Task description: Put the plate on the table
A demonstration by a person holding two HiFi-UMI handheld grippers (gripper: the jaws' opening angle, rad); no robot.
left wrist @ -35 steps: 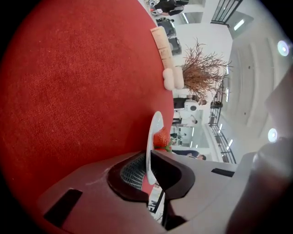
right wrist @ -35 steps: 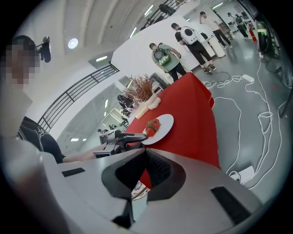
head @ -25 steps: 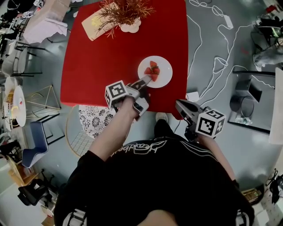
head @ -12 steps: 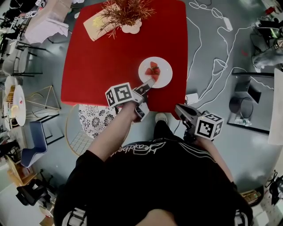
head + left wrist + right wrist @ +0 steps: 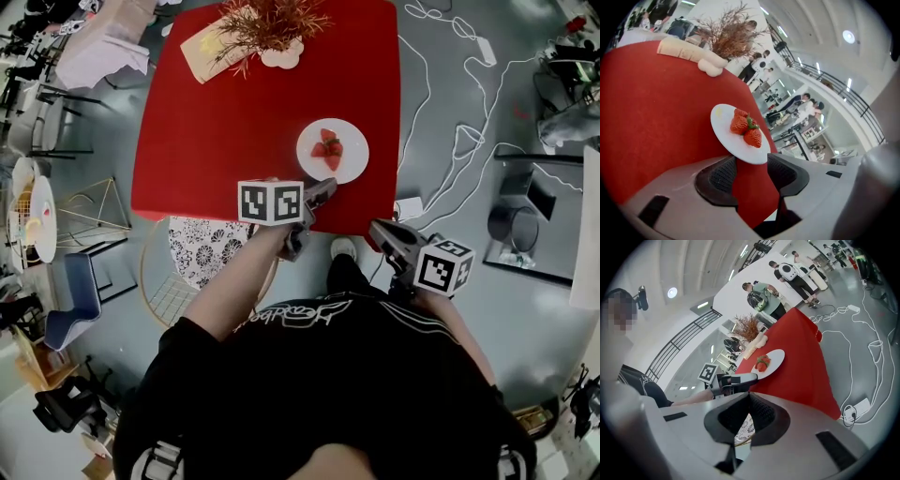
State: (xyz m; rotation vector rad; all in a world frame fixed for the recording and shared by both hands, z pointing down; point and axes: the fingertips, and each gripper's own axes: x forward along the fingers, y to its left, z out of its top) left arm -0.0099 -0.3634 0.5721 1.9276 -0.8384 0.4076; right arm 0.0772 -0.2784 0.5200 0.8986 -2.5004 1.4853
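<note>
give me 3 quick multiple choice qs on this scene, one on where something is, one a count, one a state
1. Where is the round white plate of red strawberries?
A) on the grey floor
B) on a chair seat
C) on the square red table, near the person's edge

2. How many plates lie on that table?
A) one
B) two
C) four

3. How do the left gripper jaws stand?
A) apart, gripping nothing
B) shut on the plate's rim
C) shut on a strawberry

Answers:
1 C: the head view shows the plate resting flat on the red top, close to its near edge.
2 A: only this one plate sits there, beside a mat and a dried plant.
3 A: the jaws have just been opening, and the pads press on nothing, with the plate's rim at their tips.
</note>
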